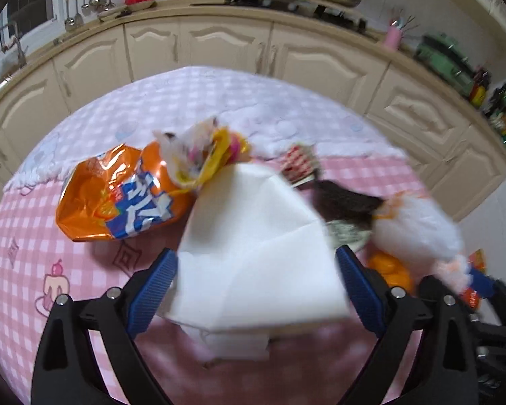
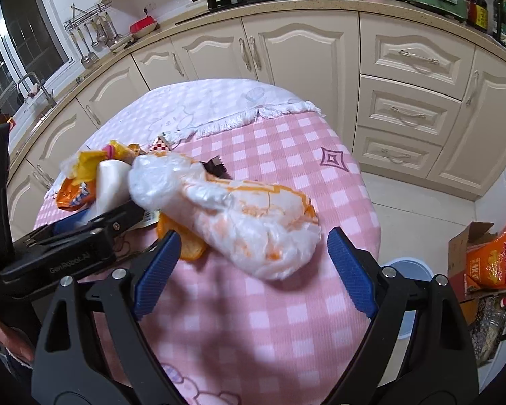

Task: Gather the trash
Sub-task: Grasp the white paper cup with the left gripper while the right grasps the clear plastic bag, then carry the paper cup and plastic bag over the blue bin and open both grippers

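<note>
We see our left tongs [image 1: 256, 283] spread wide over the table [image 1: 27, 236], which wears a pink checked cloth. A white folded paper [image 1: 256, 236] sits between the blue pads [image 1: 153, 290]; it is blurred, and we cannot tell whether either pad touches it, though the jaws look open rather than clamped. Just beyond it lies an orange and blue snack bag [image 1: 118, 199], with a crumpled yellow and white wrapper [image 1: 202, 155] touching its upper end. To the right of the paper are a small red and white packet [image 1: 298, 165], a dark wrapper [image 1: 344, 202] and a white plastic bag [image 1: 418, 226] with orange print, lying beside orange peel [image 1: 389, 270]. Our right tongs [image 2: 253, 263] also stand wide, holding nothing, with the far end of that white plastic bag [image 2: 239, 216] lying on the cloth between their tips and touching neither pad. The trash is bunched together on the table's left half in the right wrist view, near the fringed edge of a paler cloth [image 2: 219, 108].
</note>
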A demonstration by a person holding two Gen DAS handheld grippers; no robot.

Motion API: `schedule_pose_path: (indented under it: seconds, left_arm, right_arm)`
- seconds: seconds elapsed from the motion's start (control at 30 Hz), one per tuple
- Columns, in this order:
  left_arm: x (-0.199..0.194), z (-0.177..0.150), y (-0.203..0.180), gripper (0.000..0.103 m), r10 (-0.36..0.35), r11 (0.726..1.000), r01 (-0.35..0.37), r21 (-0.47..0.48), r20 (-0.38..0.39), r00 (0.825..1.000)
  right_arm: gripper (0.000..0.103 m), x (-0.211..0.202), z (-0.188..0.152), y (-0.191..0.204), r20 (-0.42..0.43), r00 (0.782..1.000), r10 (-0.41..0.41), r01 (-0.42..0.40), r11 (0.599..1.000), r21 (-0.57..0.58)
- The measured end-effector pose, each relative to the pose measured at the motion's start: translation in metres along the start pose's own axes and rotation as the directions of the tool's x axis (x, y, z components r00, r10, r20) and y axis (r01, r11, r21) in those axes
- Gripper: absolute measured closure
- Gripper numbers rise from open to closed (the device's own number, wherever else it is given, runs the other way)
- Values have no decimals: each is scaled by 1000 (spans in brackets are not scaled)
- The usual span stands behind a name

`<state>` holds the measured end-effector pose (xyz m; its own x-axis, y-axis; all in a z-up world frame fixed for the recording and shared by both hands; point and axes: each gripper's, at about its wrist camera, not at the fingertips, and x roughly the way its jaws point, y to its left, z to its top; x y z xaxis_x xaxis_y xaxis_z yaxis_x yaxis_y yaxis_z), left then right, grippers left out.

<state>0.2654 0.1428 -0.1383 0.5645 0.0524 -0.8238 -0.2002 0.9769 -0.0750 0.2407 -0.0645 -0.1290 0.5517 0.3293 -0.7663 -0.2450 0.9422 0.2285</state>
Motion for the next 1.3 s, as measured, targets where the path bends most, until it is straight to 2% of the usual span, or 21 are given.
schedule_pose_path:
  seconds: [0.07, 0.13, 0.23, 0.3, 0.33, 0.43, 0.5, 0.53, 0.63, 0.87, 1.3]
  left_arm:
    - [8, 0, 4, 10, 12, 1000, -13, -11, -34, 999]
    - [6, 2, 7, 11, 13, 1000, -13, -18, -13, 1000]
    - [3, 3, 14, 19, -18, 999, 18, -42, -2, 1000]
    - [2, 2, 14, 20, -21, 999, 21, -30, 4, 1000]
    - [1, 2, 14, 20, -18, 1000, 18, -23, 6, 1000]
    - [-6, 0, 10, 28, 2, 1000, -2, 5, 37, 999]
    - [-14, 0, 7, 64, 37, 999, -39, 20, 77, 996]
    - [-16, 0, 9, 72, 61, 998, -63, 23, 88, 994]
    - [-17, -1, 15, 73, 41, 999, -42, 10, 75, 996]
    - [-29, -5, 21, 83, 35, 999, -35, 1, 95, 995]
    - [-56, -23, 11, 84, -22, 999, 18, 31, 118, 993]
  right_arm:
    - [16, 2, 2, -1, 1, 1000, 9, -9, 1000, -4]
    - [16, 3, 4, 0, 11, 1000, 24, -24, 1000, -20]
    - [16, 3, 5, 4, 26, 999, 39, -37, 998, -50]
    - [31, 2, 5, 7, 31, 998, 50, -48, 997, -68]
    - [46, 2, 4, 9, 29, 998, 61, -59, 995, -79]
    - [51, 0, 2, 15, 32, 996, 80, -76, 992, -99]
    - [56, -1, 2, 16, 34, 996, 83, -80, 992, -93]
    - [57, -3, 2, 15, 36, 995, 88, -85, 993, -79]
    - [58, -13, 1, 13, 55, 995, 86, -83, 995, -60]
    - [58, -34, -4, 11, 86, 994, 65, -62, 997, -35]
    - [58, -70, -23, 3, 130, 991, 42, -44, 999, 14]
